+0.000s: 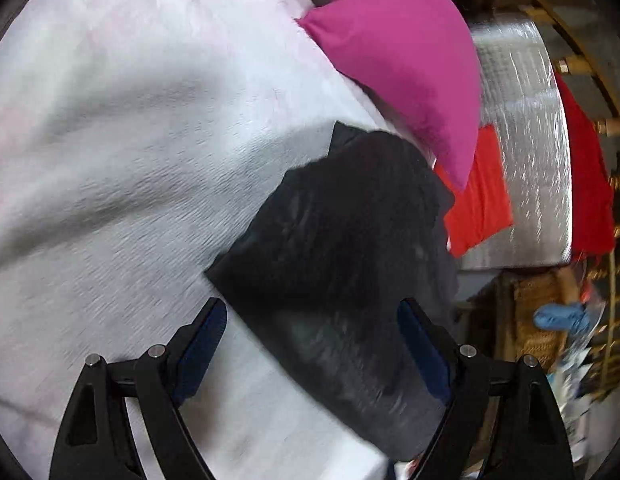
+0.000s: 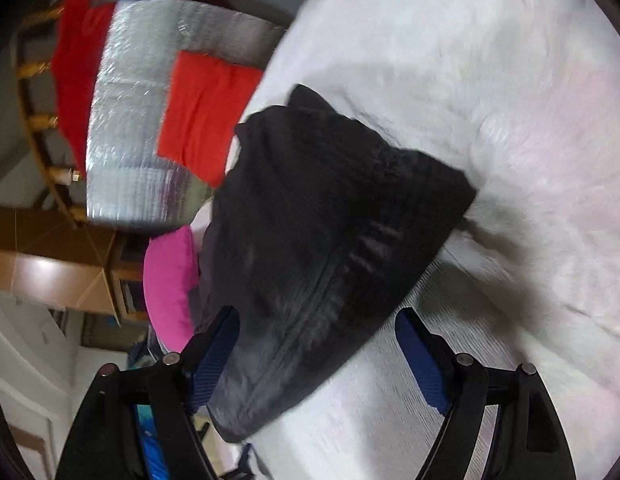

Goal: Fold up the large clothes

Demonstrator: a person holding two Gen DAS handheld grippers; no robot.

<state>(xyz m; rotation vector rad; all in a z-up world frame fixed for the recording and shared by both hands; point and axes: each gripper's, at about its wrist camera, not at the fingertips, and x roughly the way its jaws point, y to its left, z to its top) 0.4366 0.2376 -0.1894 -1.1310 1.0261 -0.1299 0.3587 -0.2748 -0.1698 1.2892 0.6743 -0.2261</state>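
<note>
Both the left gripper and the right gripper stood wide apart, holding nothing. Between them lay the black garment, bunched on the white bed: soft, light, limp, best pinched at its near hem. At two o'clock beyond sat a pink pillow.

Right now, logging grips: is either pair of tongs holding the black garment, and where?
Nothing is held. Left tongs and right tongs stand open over the black garment.
</note>
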